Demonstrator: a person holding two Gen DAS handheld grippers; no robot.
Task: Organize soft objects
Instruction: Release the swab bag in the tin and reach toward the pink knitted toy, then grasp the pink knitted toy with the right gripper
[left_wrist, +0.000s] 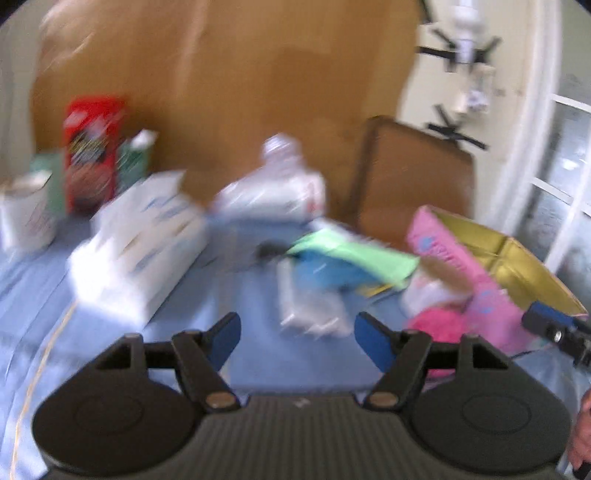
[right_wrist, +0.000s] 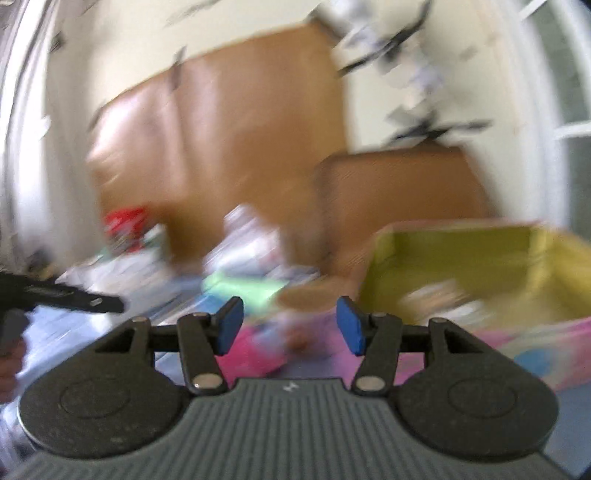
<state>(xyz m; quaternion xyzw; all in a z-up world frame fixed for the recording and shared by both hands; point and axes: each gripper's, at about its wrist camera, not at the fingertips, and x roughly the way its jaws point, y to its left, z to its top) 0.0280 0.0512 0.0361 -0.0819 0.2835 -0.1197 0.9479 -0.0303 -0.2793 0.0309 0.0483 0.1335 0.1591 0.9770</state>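
Note:
Both views are motion-blurred. My left gripper (left_wrist: 297, 341) is open and empty above the blue table cover. Ahead of it lie a grey-white cloth (left_wrist: 310, 306), a blue cloth (left_wrist: 325, 271) and a green cloth (left_wrist: 354, 253). A bright pink fluffy thing (left_wrist: 437, 326) lies to the right, by the pink box with a gold inside (left_wrist: 517, 266). My right gripper (right_wrist: 290, 328) is open and empty, above the pink fluffy thing (right_wrist: 251, 350), left of the box (right_wrist: 461, 266). The green cloth (right_wrist: 240, 288) lies beyond.
A white box (left_wrist: 136, 251), a red carton (left_wrist: 92, 147), a white cup (left_wrist: 26, 214) and a clear plastic bottle (left_wrist: 280, 184) stand at the back and left. Brown cardboard (left_wrist: 240, 92) leans on the wall. A window frame (left_wrist: 569, 177) is at right.

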